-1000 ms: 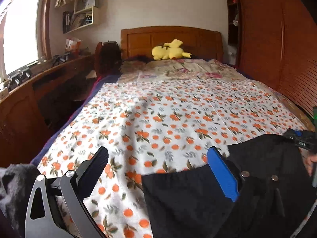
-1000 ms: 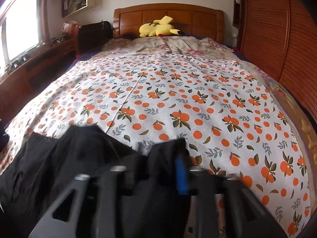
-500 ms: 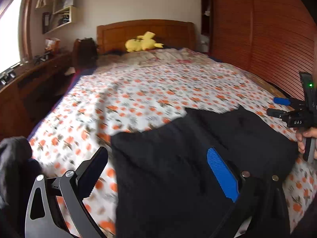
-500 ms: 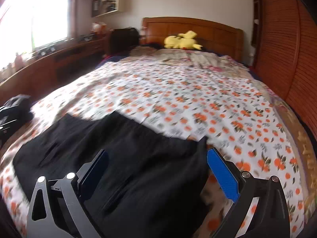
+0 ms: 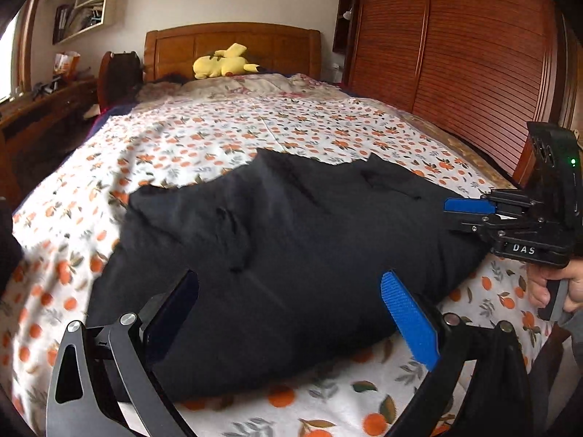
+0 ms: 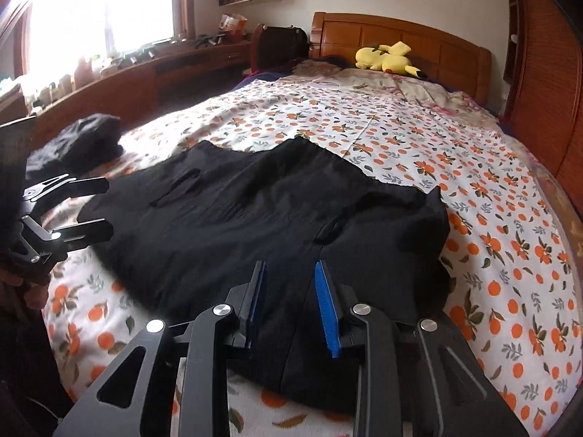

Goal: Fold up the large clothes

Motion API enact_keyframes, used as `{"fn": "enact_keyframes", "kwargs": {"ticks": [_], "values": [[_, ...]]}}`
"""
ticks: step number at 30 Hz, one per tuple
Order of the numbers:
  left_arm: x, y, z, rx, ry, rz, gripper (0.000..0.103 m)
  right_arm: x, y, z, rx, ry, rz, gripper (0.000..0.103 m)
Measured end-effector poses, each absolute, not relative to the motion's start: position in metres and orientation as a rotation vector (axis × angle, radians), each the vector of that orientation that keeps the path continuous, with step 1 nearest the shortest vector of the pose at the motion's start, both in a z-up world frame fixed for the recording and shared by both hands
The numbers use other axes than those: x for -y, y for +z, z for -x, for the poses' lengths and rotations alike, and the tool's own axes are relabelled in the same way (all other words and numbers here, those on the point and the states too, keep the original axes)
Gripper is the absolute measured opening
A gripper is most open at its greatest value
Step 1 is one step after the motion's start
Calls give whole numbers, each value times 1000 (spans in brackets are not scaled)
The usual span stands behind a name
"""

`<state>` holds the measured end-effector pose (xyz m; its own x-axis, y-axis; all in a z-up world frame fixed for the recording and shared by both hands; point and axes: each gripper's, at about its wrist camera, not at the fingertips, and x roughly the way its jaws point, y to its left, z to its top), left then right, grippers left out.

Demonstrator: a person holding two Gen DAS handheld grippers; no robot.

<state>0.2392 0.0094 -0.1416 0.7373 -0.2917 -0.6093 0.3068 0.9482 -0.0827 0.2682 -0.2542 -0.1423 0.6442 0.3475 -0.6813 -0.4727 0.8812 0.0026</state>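
One black garment (image 5: 291,240) flat on orange-print bedspread (image 5: 226,134), centre frame, long axis left-right. Left gripper (image 5: 291,309) jaws wide apart, empty. Right gripper (image 6: 291,298) jaws just narrowed, gap remaining, grip on cloth undetermined.

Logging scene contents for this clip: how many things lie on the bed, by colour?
Black: 2, the spread garment and a bundled dark cloth at the bed's edge
Yellow: 1, plush toy
Total: 3
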Motion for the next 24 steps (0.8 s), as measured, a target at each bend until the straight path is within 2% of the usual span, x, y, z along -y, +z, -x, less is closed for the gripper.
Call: {"fn": "enact_keyframes", "kwargs": {"ticks": [5, 7, 18, 24], "values": [[-4, -156, -233, -678, -352, -26, 101, 263, -183, -279, -868, 443, 142, 26], [-4, -160, -232, -678, -348, -37, 101, 260, -191, -276, -866, 428, 167, 27], [-9, -161, -235, -670, -337, -33, 101, 217, -143, -253, -727, 465, 191, 27], [-11, -167, -239, -690, -336, -27, 101, 200, -168, -270, -810, 478, 186, 28]]}}
